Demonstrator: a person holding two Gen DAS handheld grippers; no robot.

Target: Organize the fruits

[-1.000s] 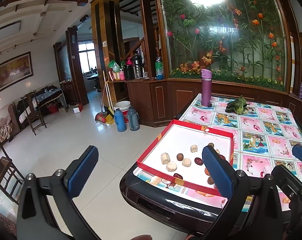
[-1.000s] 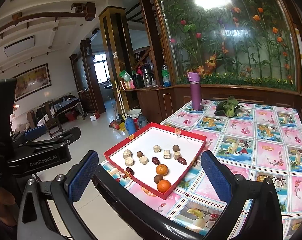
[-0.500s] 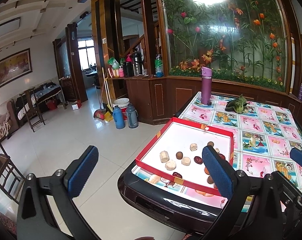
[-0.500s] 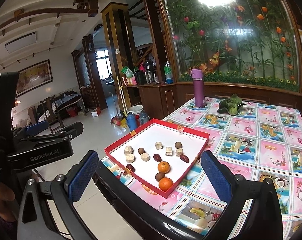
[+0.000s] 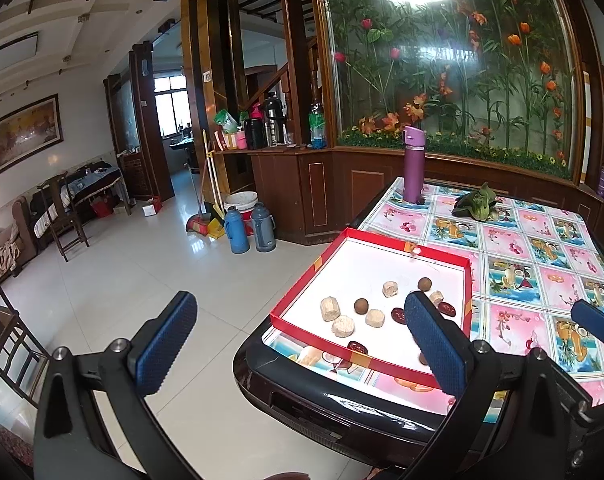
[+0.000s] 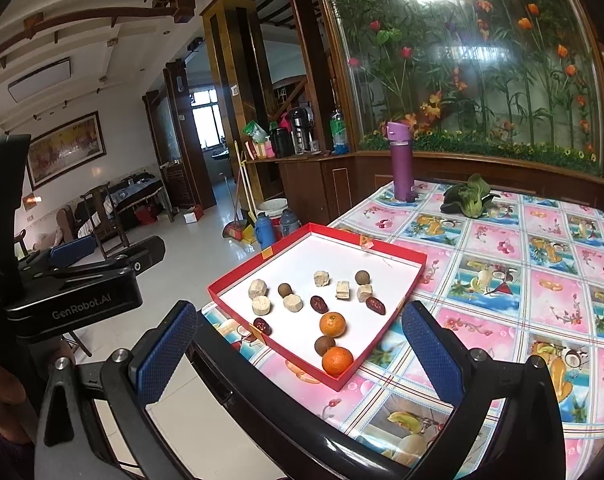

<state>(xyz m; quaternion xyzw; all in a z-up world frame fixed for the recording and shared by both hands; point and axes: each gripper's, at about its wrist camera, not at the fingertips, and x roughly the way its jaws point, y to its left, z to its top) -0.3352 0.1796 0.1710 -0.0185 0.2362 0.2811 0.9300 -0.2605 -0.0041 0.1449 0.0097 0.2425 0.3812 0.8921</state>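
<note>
1. I saw a table (image 6: 502, 360) with a dark rim under a cloth of pink and blue fruit squares. It stood in a tiled room with wood panelling and a glass wall of painted flowers behind it.
2. A red tray (image 6: 398, 312) with a white floor sat at the table's near left corner, turned at an angle to the edges.
3. In the tray lay two oranges (image 6: 333, 324) near its front corner with a brown round fruit (image 6: 325, 346) between them, touching or nearly so. Pale chunks (image 6: 258, 289), red dates (image 6: 319, 303) and more brown balls were scattered toward its middle.
4. A purple bottle (image 6: 400, 160) stood upright near the far left corner, with a green leafy vegetable (image 6: 468, 198) lying beside it along the far edge.
5. My left gripper (image 5: 302, 340) hung off the table's left edge, over the floor tiles, level and pointing forward. Its right finger (image 5: 434, 344) overlapped the tray's front part in view, but I could not tell whether it touched.
6. My right gripper (image 6: 298, 352) hovered before the near edge, aimed at the tray.
7. Both had their blue pads spread wide and held nothing.
8. In the right view, a hand (image 6: 2, 400) showed at the left edge under the left gripper's body.
</note>
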